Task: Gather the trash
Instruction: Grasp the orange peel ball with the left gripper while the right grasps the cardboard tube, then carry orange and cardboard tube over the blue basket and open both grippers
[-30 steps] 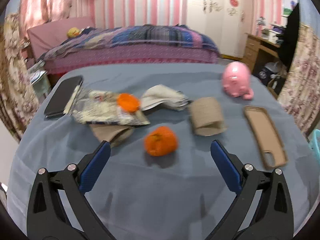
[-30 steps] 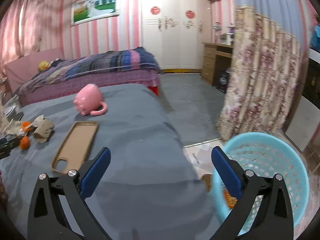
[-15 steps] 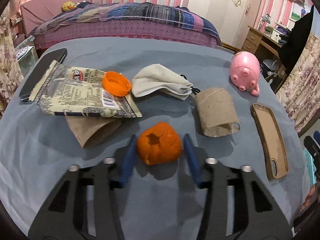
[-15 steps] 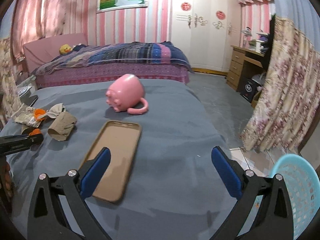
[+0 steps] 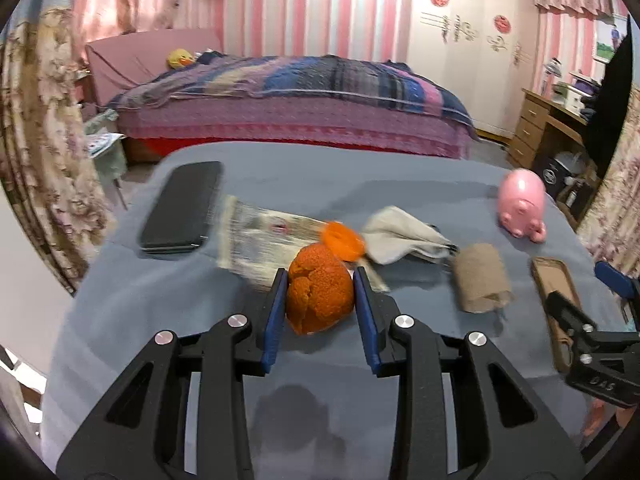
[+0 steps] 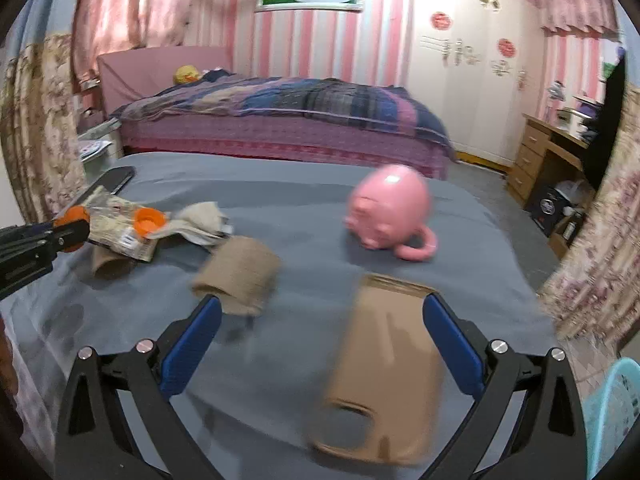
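While clamped on orange peel, left gripper, right gripper wide

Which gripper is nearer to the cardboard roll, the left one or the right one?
Right. The right gripper is open, with one finger just in front of the cardboard roll. The left gripper is farther to the side, closed on the orange peel.
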